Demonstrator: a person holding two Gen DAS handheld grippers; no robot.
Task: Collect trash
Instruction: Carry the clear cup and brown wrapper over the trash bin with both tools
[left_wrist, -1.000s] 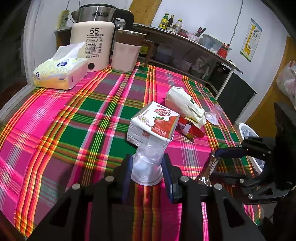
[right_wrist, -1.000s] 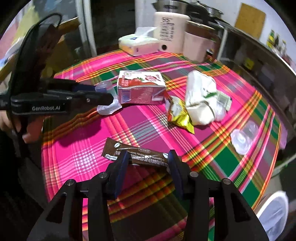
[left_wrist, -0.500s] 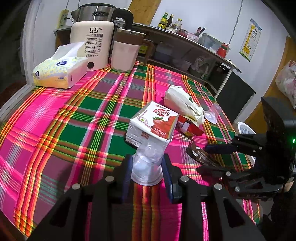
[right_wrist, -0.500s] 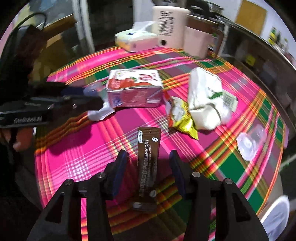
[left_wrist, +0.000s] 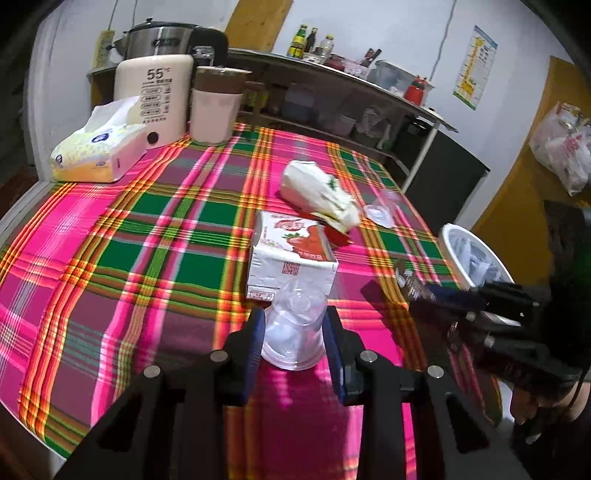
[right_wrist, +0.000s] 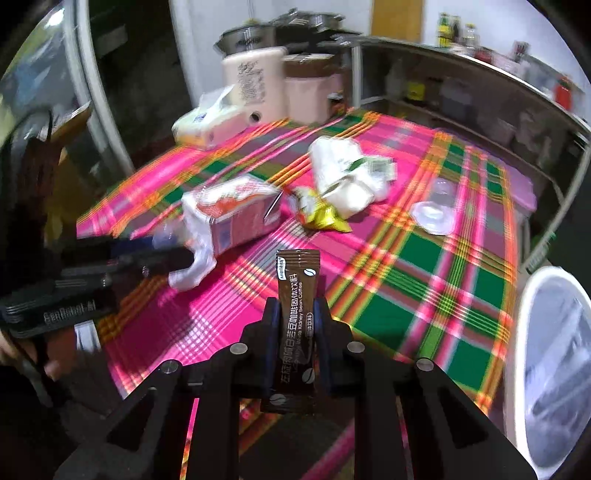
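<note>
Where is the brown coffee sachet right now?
In the right wrist view, the coffee sachet stands upright, pinched in the right gripper above the tablecloth, left of the white bin.

A plaid cloth (left_wrist: 147, 229) covers the bench; at its far end lies a tissue pack (left_wrist: 98, 153), just beside a cream water heater (left_wrist: 153, 98) showing "55"; a pink jug (left_wrist: 216, 109) with a brown lid stands next to the heater; a steel pot (left_wrist: 162, 37) sits behind them; bottles (left_wrist: 312, 37) line a long shelf (left_wrist: 332, 74); a poster (left_wrist: 474, 68) hangs on the wall.
</note>
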